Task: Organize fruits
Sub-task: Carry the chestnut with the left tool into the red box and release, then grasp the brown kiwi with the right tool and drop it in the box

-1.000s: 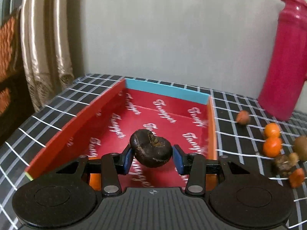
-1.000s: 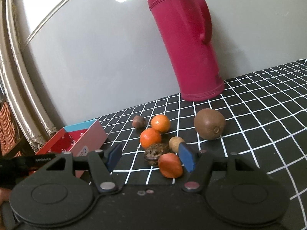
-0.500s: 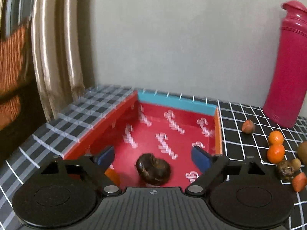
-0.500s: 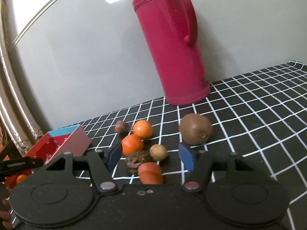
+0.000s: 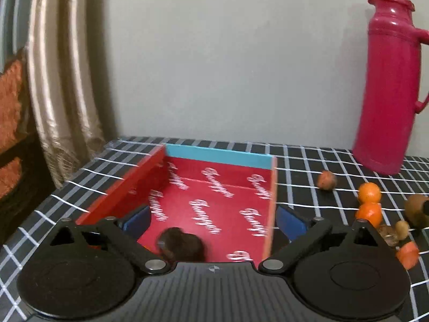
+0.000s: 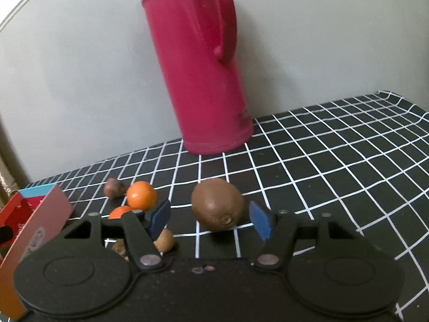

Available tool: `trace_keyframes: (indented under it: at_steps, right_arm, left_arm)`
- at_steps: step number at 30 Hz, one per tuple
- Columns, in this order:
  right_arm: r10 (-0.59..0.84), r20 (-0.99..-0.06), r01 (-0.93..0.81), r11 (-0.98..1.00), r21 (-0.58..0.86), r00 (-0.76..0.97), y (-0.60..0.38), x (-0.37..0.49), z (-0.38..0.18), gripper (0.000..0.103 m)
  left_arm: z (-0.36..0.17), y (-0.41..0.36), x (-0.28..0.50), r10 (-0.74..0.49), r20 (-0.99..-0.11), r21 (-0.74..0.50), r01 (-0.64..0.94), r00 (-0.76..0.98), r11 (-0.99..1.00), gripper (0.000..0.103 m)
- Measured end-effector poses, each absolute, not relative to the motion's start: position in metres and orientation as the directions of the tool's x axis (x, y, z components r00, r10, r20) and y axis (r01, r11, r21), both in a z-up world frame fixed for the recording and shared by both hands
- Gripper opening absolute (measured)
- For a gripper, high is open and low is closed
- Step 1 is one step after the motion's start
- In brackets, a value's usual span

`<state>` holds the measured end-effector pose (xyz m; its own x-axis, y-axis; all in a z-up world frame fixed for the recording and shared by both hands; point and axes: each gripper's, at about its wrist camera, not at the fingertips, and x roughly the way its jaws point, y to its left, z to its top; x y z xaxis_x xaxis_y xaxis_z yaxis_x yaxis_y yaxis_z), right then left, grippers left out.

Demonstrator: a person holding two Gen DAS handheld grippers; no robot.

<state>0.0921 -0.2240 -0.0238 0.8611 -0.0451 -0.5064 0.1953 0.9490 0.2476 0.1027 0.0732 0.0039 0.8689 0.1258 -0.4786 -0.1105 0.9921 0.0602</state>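
Observation:
A red box point(image 5: 214, 209) with a blue far wall lies open on the checked table. A dark wrinkled fruit point(image 5: 181, 245) rests on its floor at the near end. My left gripper point(image 5: 213, 218) is open and empty above it. My right gripper point(image 6: 211, 217) is open, its blue pads either side of a brown kiwi point(image 6: 217, 205) on the table, not touching. Two tangerines point(image 6: 141, 195), a brown nut point(image 6: 114, 187) and a tan ball point(image 6: 165, 240) lie left of the kiwi. The box's side point(image 6: 40, 228) shows at far left.
A tall pink flask point(image 6: 198, 64) stands against the wall behind the fruits; it also shows in the left wrist view point(image 5: 388, 80). An orange piece point(image 5: 407, 251) lies at the near right. A curtain point(image 5: 61, 80) hangs left of the table.
My left gripper opened, dropped the dark fruit into the box and pulled back and up. My right gripper moved right and forward from the orange piece to straddle the kiwi.

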Motion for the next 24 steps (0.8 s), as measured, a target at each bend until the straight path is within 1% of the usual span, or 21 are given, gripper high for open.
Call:
trace_keyframes:
  at_steps: [6,8,11,12,14,15,20,24]
  right_arm:
    - [-0.07,-0.517,0.199,0.96,0.198,0.853,-0.222,0.103,-0.021,0.066]
    - [-0.063,-0.534,0.194,0.962,0.193,0.843,-0.224,0.112,-0.02,0.07]
    - [-0.058,-0.563,0.187,0.967,0.174,0.824,-0.225,0.127,-0.02,0.07]
    - [-0.052,-0.571,0.183,0.967,0.175,0.82,-0.226,0.13,-0.021,0.069]
    - [-0.035,-0.588,0.177,0.966,0.187,0.808,-0.228,0.136,-0.023,0.054]
    - [-0.026,-0.591,0.173,0.966,0.193,0.806,-0.229,0.137,-0.024,0.052]
    - [-0.03,-0.588,0.176,0.965,0.193,0.808,-0.229,0.136,-0.024,0.051]
    - [-0.039,-0.577,0.172,0.969,0.177,0.816,-0.221,0.132,-0.021,0.05]
  left_arm:
    - [0.003,0.036,0.113,0.082,-0.465,0.1,-0.04,0.882,0.994,0.099]
    - [0.004,0.028,0.119,0.077,-0.463,0.103,-0.032,0.883,0.994,0.099]
    - [0.004,0.022,0.125,0.077,-0.465,0.101,-0.034,0.882,0.994,0.099]
    - [0.003,0.021,0.126,0.077,-0.469,0.096,-0.035,0.88,0.995,0.099]
    - [0.002,0.021,0.127,0.07,-0.477,0.089,-0.032,0.876,0.996,0.099]
    - [0.002,0.02,0.126,0.07,-0.476,0.091,-0.03,0.876,0.995,0.099]
    - [0.006,0.021,0.119,0.091,-0.448,0.114,-0.044,0.889,0.992,0.099]
    - [0.011,0.03,0.114,0.106,-0.436,0.102,-0.068,0.894,0.992,0.099]
